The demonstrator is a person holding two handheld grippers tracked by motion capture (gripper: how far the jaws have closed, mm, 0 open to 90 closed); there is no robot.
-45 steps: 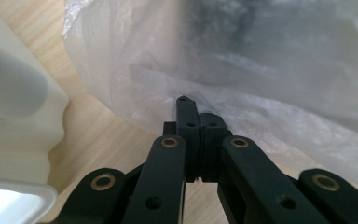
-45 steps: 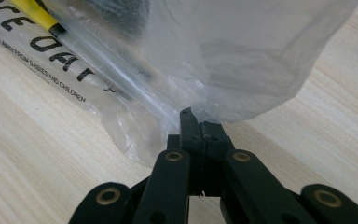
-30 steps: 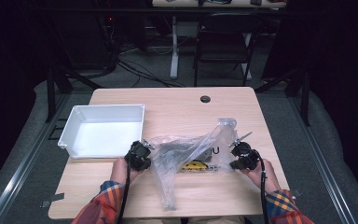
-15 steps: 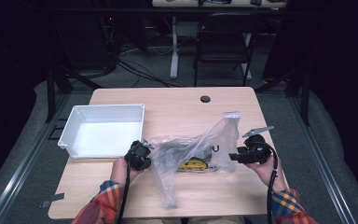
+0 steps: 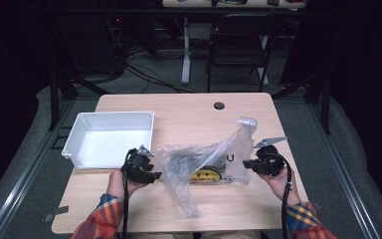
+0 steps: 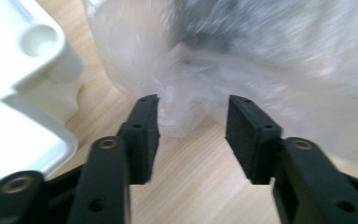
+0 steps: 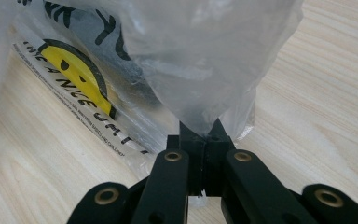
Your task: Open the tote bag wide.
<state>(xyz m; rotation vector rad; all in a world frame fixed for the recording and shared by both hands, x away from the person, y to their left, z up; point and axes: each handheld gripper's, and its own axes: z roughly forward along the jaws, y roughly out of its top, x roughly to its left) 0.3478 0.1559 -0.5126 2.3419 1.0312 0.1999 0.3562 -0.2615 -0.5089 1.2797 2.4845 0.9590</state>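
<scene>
Lying crumpled across the near middle of the table (image 5: pixel 179 114), the clear plastic bag (image 5: pixel 204 162) is the thing both hands are working on. It is thin film, soft and glossy, with no stiffness of its own; it looks feather-light and slippery, and I'd judge it will stretch or tear if pulled hard from one point. One corner stands up in a peak toward the right, ending in a flat sealed strip, while a long tail trails toward the person's side of the table. Inside sits something flat with a yellow smiley face and black lettering, plus a darker shape I can't make out through the folds.

The right tool (image 7: pixel 205 140) has its black jaws pressed together on a pinch of the film at the bag's right edge, the plastic fanning upward from that nip. The left tool (image 6: pixel 193 123) has just been opening: its jaws stand apart, a bulge of film reaching between them without either pad pressing on it. A fold or gathered edge seems the best place to grip, since a single flat layer would likely slide free.

Off to the left lies a shallow white plastic tray (image 5: pixel 74 139), rigid, with rounded corners.
</scene>
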